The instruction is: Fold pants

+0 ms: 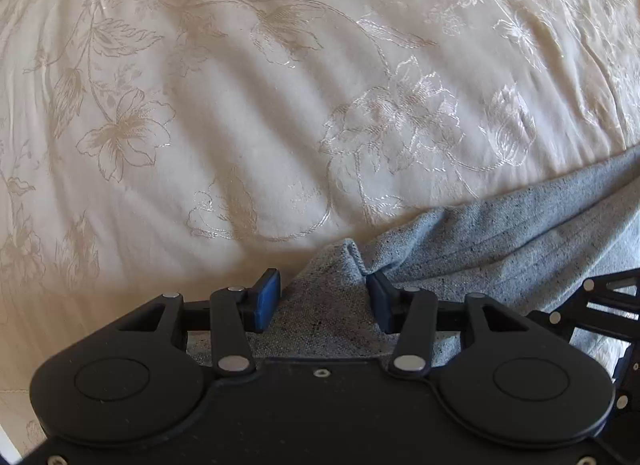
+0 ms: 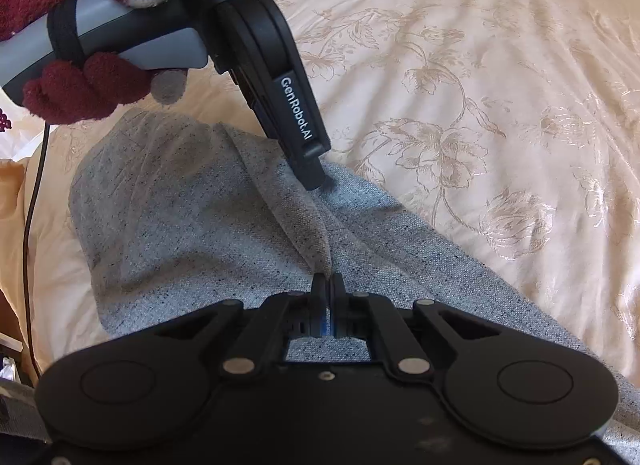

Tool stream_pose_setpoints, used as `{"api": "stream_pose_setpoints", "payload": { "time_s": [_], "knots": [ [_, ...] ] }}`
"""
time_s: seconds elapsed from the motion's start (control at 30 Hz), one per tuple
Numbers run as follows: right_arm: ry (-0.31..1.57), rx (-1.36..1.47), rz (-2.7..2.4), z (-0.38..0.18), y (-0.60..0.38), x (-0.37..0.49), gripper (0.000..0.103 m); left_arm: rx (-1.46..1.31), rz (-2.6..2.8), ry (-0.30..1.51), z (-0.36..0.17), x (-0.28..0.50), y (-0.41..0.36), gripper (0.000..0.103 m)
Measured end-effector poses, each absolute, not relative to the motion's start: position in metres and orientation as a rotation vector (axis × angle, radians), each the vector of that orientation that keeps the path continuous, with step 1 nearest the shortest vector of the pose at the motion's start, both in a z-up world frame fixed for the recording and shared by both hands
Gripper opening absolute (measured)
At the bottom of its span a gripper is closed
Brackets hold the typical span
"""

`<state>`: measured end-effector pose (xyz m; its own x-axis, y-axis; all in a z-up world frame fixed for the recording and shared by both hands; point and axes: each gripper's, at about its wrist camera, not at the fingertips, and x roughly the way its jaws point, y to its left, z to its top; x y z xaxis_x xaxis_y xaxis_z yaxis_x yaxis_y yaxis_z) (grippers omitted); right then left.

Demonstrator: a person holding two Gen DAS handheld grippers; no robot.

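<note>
Nearest the lens, the right gripper pinches a raised ridge of the grey pants, jaws nearly together on the cloth. Cream floral bedspread underlies the pants, which lie at its near edge. On the pants, the left gripper points down, jaws apart astride a fabric corner. Above the pants, a red-gloved hand grips its handle.

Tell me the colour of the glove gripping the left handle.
Dark red glove with grey fingertips, shown best in the right wrist view.
</note>
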<state>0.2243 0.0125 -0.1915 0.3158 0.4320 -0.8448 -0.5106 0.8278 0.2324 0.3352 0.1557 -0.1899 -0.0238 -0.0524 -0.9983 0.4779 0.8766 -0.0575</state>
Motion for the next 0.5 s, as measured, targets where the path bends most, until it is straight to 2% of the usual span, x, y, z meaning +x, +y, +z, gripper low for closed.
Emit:
{"api": "stream_pose_setpoints", "payload": {
  "time_s": [0.17,0.2,0.3,0.33,0.5],
  "knots": [
    [1.088,-0.086,0.626,-0.195,0.019,0.223,0.004,0.313,-0.369,1.555,-0.200,0.347,0.157,0.056],
    [1.088,-0.085,0.626,-0.195,0.019,0.223,0.004,0.298,-0.357,1.561,-0.203,0.349,0.157,0.053],
    [1.082,-0.082,0.625,-0.194,0.019,0.224,0.004,0.201,-0.353,1.562,-0.205,0.352,0.166,0.025],
    [1.077,-0.081,0.623,-0.193,0.019,0.224,0.004,0.186,-0.340,1.547,-0.202,0.352,0.168,0.020],
    [1.016,-0.089,0.595,-0.178,0.014,0.237,0.004,0.106,-0.295,1.413,-0.171,0.353,0.183,0.012]
  ]
}}
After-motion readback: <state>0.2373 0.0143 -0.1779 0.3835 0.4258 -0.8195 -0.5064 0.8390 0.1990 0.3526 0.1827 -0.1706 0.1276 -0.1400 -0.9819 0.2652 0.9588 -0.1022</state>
